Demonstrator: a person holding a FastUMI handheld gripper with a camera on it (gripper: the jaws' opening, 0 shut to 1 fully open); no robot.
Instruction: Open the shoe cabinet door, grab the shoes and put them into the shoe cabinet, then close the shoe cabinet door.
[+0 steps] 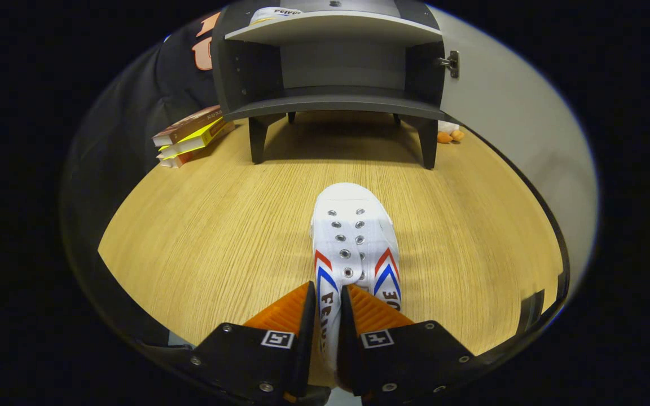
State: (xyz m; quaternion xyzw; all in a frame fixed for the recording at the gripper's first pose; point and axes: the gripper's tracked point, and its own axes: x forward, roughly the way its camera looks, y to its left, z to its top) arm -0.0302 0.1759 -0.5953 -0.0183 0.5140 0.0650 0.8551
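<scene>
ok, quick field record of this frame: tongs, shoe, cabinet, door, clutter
tongs: shut on one side wall of the shoe
shoe: white sneaker, toe pointing toward the cabinet, over the wooden table
cabinet: dark shoe cabinet beyond the shoe, lower shelf bare
door: cabinet door swung open to the right, hinge visible
clutter: stack of books left of the cabinet; small plush toy by its right leg

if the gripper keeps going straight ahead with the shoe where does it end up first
The gripper, shut on the white sneaker, points at the open shoe cabinet. The sneaker's toe would probably meet its bottom shelf edge or legs first; height is unclear.
</scene>
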